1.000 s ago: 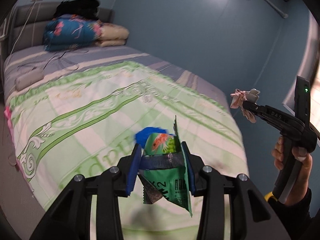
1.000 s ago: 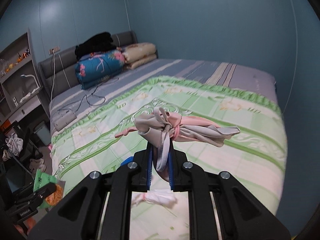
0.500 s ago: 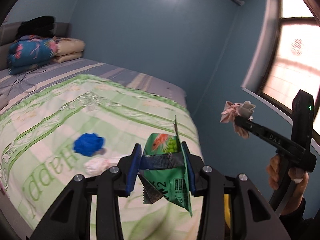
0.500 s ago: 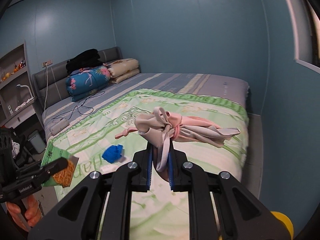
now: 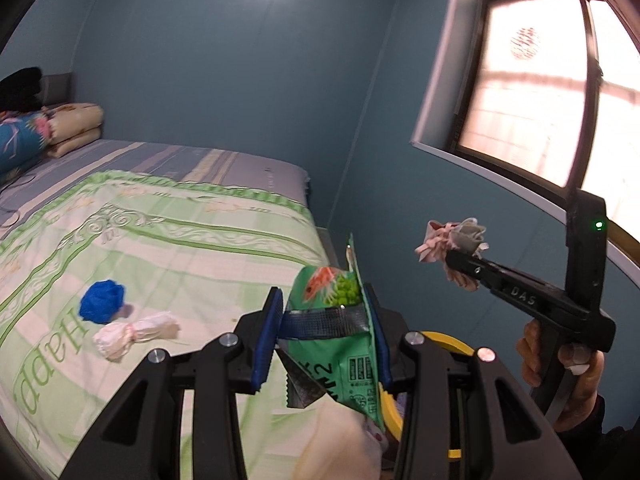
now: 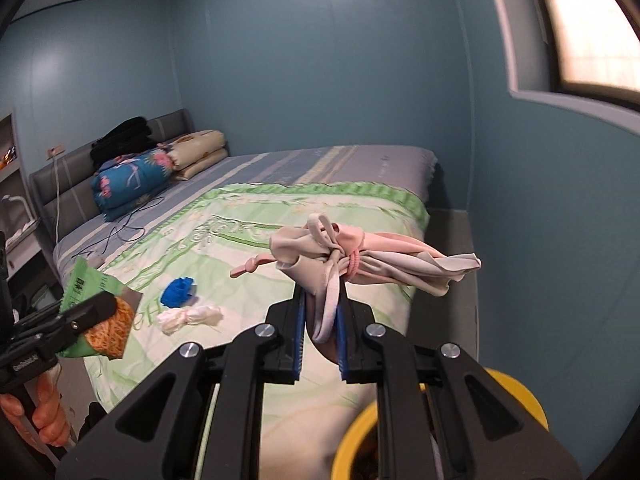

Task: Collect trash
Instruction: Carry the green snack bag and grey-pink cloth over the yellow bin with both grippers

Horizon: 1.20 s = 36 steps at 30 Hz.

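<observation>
My left gripper (image 5: pixel 322 320) is shut on a green snack bag (image 5: pixel 340 336), held upright above the foot of the bed; the bag (image 6: pixel 96 312) also shows at the left of the right wrist view. My right gripper (image 6: pixel 320 324) is shut on a knotted pink-and-beige cloth bundle (image 6: pixel 360 260), seen too in the left wrist view (image 5: pixel 452 248) at the tip of that gripper. On the green bedspread lie a blue crumpled wad (image 5: pixel 102 302) and a white tied bundle (image 5: pixel 136 334). A yellow-rimmed bin (image 6: pixel 516 396) sits low at the right, below the grippers.
The bed (image 5: pixel 180 240) fills the left, with folded quilts (image 6: pixel 132 180) and a cable at its head. A blue wall and a window (image 5: pixel 560 80) stand on the right. A narrow floor gap (image 6: pixel 452 248) runs between bed and wall. A hand (image 5: pixel 560 364) holds the right gripper.
Both grippers have swung right, from over the bed toward its foot corner and the window. The yellow bin rim has come into view below them. Both grips are unchanged.
</observation>
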Each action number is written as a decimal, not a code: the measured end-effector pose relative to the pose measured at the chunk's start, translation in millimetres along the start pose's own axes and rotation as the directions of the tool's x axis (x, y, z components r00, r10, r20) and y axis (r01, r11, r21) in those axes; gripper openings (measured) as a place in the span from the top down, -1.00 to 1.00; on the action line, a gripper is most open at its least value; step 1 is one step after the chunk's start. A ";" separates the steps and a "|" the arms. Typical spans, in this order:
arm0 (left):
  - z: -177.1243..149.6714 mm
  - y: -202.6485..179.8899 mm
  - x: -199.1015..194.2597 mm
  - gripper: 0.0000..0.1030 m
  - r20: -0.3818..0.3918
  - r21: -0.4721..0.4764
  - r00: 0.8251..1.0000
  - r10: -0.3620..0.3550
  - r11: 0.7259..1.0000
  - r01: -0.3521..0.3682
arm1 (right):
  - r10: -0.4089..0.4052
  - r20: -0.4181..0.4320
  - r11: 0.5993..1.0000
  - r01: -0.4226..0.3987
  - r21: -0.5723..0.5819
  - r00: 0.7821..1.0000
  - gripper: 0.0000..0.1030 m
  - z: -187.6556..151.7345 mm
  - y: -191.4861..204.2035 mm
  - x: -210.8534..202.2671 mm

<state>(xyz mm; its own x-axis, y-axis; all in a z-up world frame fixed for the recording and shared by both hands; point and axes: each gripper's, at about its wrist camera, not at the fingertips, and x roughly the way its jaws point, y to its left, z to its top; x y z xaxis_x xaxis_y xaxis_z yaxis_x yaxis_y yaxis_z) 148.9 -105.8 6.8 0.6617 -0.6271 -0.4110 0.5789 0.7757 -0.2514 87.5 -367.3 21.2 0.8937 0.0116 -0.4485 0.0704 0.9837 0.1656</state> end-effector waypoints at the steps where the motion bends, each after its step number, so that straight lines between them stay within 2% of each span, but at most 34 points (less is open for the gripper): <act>1: -0.7 -7.0 1.8 0.27 -0.004 0.013 1.000 -0.010 1.000 0.010 | -0.005 -0.005 1.000 0.005 0.015 1.000 0.77 -3.3 -5.6 -2.6; 10: -3.9 -44.3 20.4 0.28 -0.036 0.074 0.997 -0.069 0.995 0.071 | -0.103 -0.041 0.992 0.106 0.069 0.994 0.77 -37.1 -51.1 -30.5; 20: -22.1 -77.6 65.4 0.28 -0.135 0.096 0.985 -0.106 0.988 0.119 | -0.175 -0.079 0.975 0.184 0.128 0.981 0.77 -58.4 -93.3 -39.8; 27: -50.4 -98.3 107.2 0.28 -0.238 0.107 0.962 -0.134 0.981 0.163 | -0.181 -0.127 0.968 0.200 0.154 0.975 0.77 -71.5 -108.5 -29.2; 36: -85.0 -115.4 146.3 0.28 -0.355 0.087 0.919 -0.171 0.973 0.215 | -0.182 -0.176 0.954 0.218 0.207 0.967 0.77 -84.6 -129.6 -17.3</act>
<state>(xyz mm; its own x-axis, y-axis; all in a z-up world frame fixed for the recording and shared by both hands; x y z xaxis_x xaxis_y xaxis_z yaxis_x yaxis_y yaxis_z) 138.4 -281.0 -98.7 0.3397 -0.6834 -0.6462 0.7466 0.6138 -0.2566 25.4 -479.8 -66.8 0.7734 -0.1365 -0.6190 0.3536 0.9034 0.2424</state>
